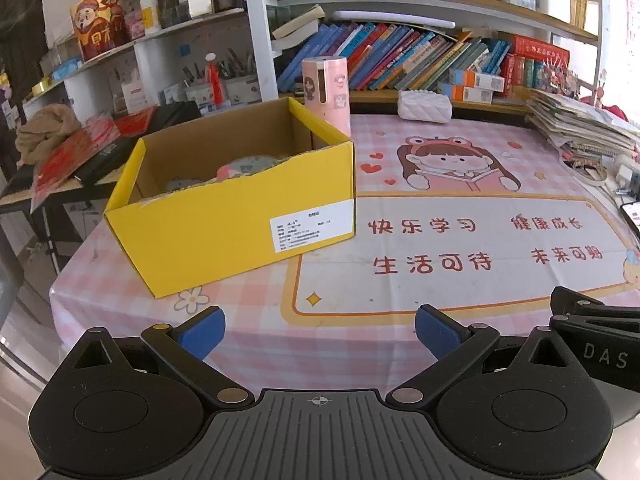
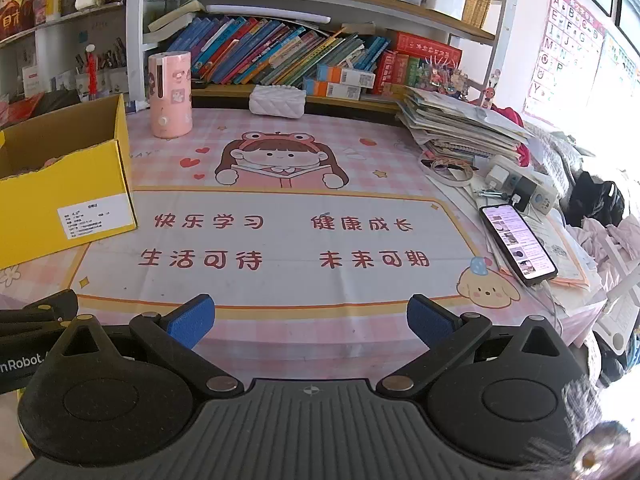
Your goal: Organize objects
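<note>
A yellow cardboard box [image 1: 224, 224] stands open on the pink cartoon tablecloth [image 1: 460, 240], left of centre; small pastel items [image 1: 244, 166] lie inside it, partly hidden by its wall. The box also shows at the left in the right wrist view [image 2: 68, 196]. A pink cylindrical holder [image 1: 326, 94] stands behind the box, also seen in the right wrist view [image 2: 170, 94]. My left gripper [image 1: 320, 334] is open and empty, low at the table's near edge. My right gripper [image 2: 310, 322] is open and empty beside it, above the near edge.
A white quilted pouch [image 2: 278, 101] lies at the back by the bookshelf [image 2: 280, 52]. A stack of papers and books [image 2: 460, 124], chargers [image 2: 516, 188] and a lit phone [image 2: 518, 244] crowd the right side. A side table with red packets [image 1: 72, 152] stands left.
</note>
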`<state>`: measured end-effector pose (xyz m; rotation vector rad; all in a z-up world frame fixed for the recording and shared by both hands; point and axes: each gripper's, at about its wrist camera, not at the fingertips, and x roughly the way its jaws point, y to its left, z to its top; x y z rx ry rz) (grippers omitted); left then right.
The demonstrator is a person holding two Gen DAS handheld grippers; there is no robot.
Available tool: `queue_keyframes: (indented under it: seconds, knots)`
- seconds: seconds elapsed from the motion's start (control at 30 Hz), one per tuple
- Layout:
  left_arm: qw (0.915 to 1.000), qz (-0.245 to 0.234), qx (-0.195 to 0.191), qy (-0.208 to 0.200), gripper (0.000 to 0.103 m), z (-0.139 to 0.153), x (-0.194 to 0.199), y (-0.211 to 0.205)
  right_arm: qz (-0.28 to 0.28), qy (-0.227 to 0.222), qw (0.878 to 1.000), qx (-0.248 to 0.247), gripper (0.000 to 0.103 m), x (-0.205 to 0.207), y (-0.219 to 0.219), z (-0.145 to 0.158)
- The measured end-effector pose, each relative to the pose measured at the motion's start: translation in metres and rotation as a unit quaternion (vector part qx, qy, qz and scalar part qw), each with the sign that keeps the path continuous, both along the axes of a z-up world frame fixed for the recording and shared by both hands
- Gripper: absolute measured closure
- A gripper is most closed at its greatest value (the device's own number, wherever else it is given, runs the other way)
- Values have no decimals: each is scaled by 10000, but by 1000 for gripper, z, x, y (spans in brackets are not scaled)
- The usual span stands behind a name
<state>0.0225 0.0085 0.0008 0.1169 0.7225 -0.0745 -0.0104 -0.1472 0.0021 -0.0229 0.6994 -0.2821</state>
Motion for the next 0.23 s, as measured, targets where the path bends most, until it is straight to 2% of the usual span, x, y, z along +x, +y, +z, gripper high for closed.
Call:
queue_keyframes:
  seconds: [0.23]
  knots:
    - [10000,10,-18,24,1,0,2,1,7,8,10000,-2,0,0,1,-1]
